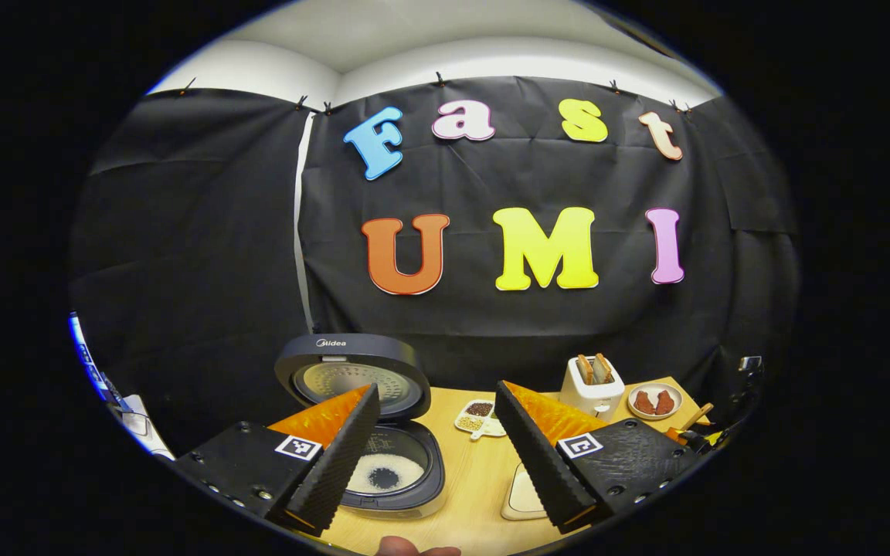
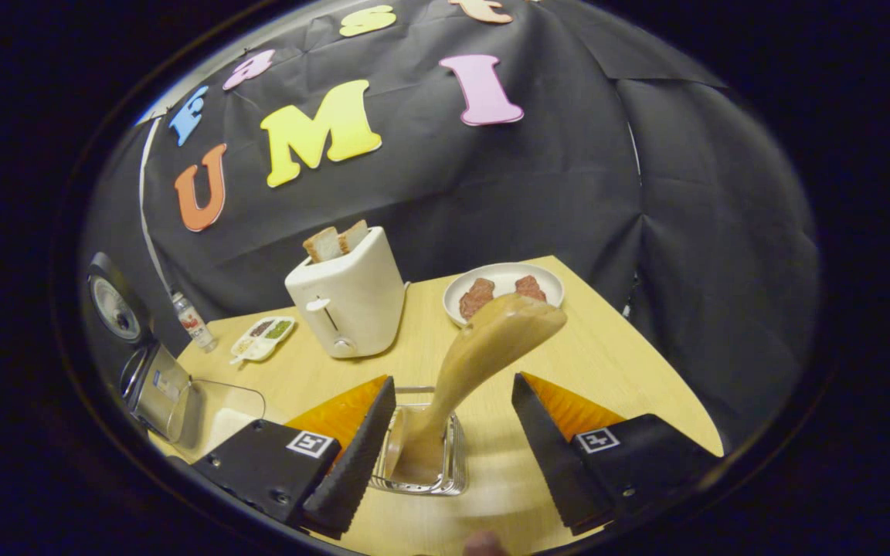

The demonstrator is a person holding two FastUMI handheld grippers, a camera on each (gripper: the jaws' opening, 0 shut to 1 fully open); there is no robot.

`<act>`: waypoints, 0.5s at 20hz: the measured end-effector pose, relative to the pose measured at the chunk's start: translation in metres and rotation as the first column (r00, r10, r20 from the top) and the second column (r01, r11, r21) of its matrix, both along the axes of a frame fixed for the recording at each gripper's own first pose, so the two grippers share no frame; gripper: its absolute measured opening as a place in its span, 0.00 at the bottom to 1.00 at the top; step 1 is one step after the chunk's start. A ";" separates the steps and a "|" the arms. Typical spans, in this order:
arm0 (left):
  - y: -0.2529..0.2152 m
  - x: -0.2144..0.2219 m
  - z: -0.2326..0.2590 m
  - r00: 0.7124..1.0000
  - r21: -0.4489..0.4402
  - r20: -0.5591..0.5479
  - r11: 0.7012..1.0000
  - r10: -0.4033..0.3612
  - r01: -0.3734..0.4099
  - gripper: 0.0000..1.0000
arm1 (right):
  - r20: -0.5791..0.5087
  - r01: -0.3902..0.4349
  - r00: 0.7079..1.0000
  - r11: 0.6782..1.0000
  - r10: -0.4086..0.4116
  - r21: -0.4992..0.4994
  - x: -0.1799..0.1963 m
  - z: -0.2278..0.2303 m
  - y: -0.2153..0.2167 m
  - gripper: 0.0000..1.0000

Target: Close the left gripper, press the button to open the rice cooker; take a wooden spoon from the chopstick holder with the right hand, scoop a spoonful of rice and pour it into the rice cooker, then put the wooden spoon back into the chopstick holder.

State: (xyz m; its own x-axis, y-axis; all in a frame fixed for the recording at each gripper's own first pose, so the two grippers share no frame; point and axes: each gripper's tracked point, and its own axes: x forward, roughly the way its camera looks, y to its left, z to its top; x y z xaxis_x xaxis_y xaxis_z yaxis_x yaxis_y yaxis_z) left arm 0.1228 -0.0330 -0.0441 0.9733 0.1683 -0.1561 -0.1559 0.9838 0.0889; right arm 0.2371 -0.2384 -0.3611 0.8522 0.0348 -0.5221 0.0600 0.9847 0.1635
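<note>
The rice cooker stood at the left of the bench with its lid up and white rice lying in the pot. The left claw hung above it, jaws wide apart and empty. In the right gripper view the wooden spoon stood handle-down in the wire chopstick holder, between the spread fingers of the right claw, which touched nothing. The last step looked done or nearly so; only drawing the right claw clear without tipping the spoon seemed left.

dark rice cooker, tan wooden spoon, white toaster, pale wood table.
</note>
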 end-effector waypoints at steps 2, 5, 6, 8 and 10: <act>0.003 0.001 -0.006 1.000 0.004 -0.017 1.000 0.015 -0.015 0.95 | -0.007 -0.022 1.000 0.999 0.023 0.026 -0.002 0.001 0.008 0.84; 0.010 -0.003 -0.008 0.999 -0.001 -0.021 0.999 0.037 -0.037 0.95 | -0.006 -0.051 0.999 0.998 0.051 0.029 -0.003 0.007 0.012 0.61; 0.012 -0.005 -0.008 0.999 0.001 -0.021 0.999 0.043 -0.043 1.00 | -0.003 -0.059 0.998 0.998 0.059 0.027 -0.002 0.010 0.013 0.65; 0.019 -0.008 -0.007 0.998 0.005 -0.016 0.998 0.055 -0.055 0.96 | -0.003 -0.077 0.997 0.996 0.077 0.036 -0.002 0.014 0.018 0.50; 0.028 -0.013 -0.009 0.997 -0.003 -0.018 0.997 0.072 -0.072 0.95 | -0.007 -0.075 0.997 0.997 0.075 0.034 0.002 0.018 0.021 0.37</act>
State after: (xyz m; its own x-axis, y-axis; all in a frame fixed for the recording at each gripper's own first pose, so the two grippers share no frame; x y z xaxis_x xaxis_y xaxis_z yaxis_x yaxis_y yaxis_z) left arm 0.1099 -0.0052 -0.0527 0.9558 0.2371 -0.1739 -0.2246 0.9704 0.0887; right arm 0.2392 -0.2172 -0.3427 0.8422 0.1160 -0.5265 -0.0124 0.9805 0.1963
